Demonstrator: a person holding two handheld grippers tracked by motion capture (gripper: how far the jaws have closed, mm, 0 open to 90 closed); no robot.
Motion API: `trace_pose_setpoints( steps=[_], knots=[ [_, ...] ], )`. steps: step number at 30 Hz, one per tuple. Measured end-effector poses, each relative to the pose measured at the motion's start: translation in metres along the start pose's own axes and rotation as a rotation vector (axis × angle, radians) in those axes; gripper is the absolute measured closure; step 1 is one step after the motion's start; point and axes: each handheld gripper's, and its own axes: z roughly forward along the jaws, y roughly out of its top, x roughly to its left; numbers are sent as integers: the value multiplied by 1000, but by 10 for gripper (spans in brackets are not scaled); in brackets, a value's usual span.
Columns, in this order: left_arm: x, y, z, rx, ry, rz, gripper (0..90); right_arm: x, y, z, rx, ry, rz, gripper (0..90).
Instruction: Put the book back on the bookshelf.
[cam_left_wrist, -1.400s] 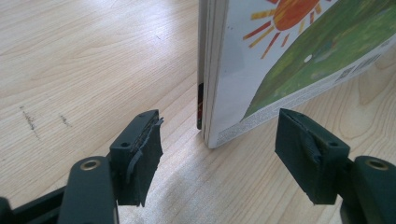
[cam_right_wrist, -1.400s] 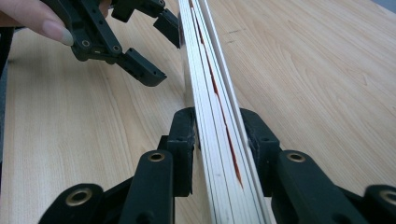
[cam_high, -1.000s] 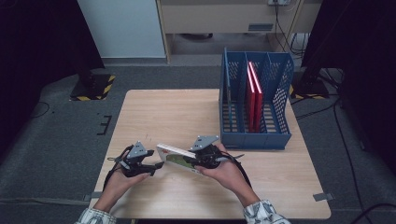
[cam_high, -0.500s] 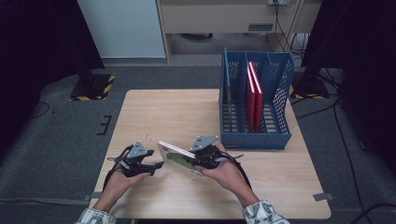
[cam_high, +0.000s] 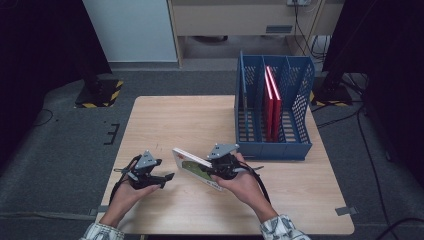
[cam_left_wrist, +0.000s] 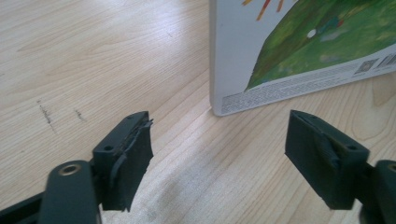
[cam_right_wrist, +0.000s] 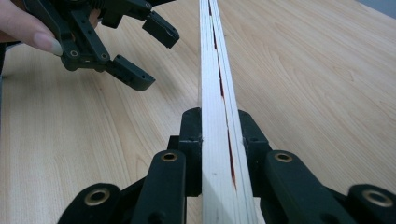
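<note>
A pale wooden desk (cam_high: 165, 120) is seen from above, with a person's two forearms entering from its near edge. Taking the blue file rack (cam_high: 272, 145) at the desk's right rear as the landmark: farthest left of the rack, the left hand-held gripper (cam_high: 167, 177) rests low over the desk. Its jaws have just been opening and now stand apart with nothing between them. Closer to the rack, just in front of its left corner, the right hand-held gripper (cam_high: 209, 170) clamps a thin picture book (cam_high: 197, 169) by its edge, the book tilted and reaching left toward the other gripper. Inside the rack, two red books (cam_high: 272, 102) stand upright in a middle slot.

As a judgement, the work looks partway through: the red books are filed, and the picture book seems to belong in the rack but is not there yet.

The left gripper view adds the book's cover (cam_left_wrist: 303, 51), green artwork with small print along a white border. The right gripper view shows the page edges (cam_right_wrist: 217, 140) pinched between its jaws, with the left gripper (cam_right_wrist: 152, 51) beyond.
</note>
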Motion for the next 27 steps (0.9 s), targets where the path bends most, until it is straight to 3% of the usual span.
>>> trace_pose_setpoints(
  steps=[13,18,22,27],
  knots=[
    [8,-3,-1,22,54,-52,114,-8,-4,-16,-31,-38,30,764],
    [12,-7,1,64,77,-76,88,-13,-6,-25,-43,-57,47,764],
    [16,-9,0,68,75,-100,48,-17,-6,-33,-54,-69,61,764],
    [17,-11,1,82,89,-96,40,-22,-7,-40,-61,-85,70,764]
  ],
)
